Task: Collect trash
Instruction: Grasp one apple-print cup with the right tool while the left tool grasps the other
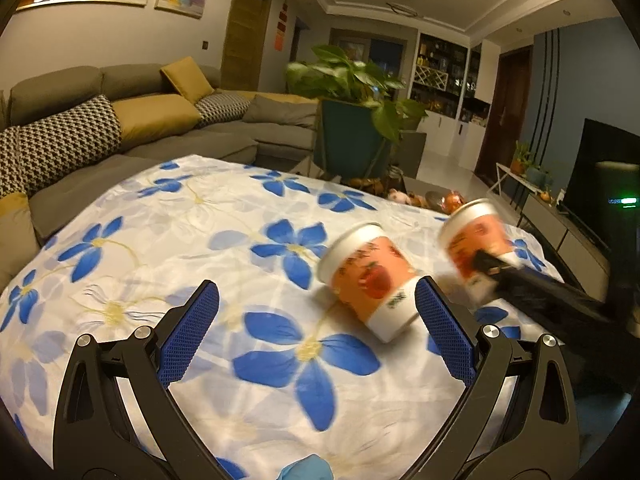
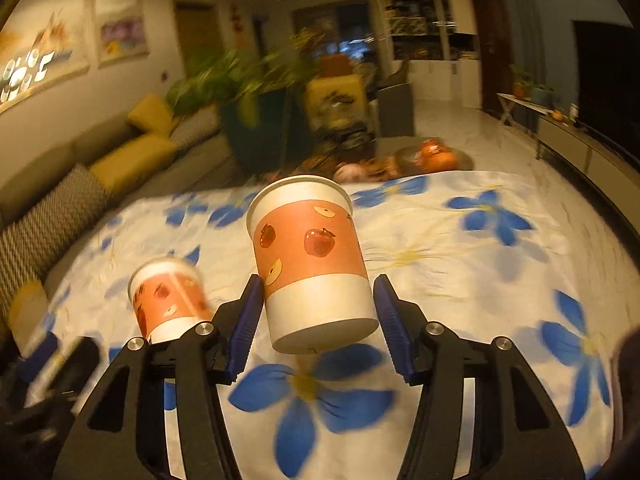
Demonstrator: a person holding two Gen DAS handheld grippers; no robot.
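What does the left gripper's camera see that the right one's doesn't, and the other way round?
Only the left wrist view shows the left gripper wide open over the cloth, plus the ceiling light and the TV.

Only the right wrist view shows the right gripper with its blue pads on either side of a cup that looks lifted off the cloth; contact can't be confirmed.

Both show two apple-print cups, the second cup on the flowered cloth, the sofa and the potted plant.
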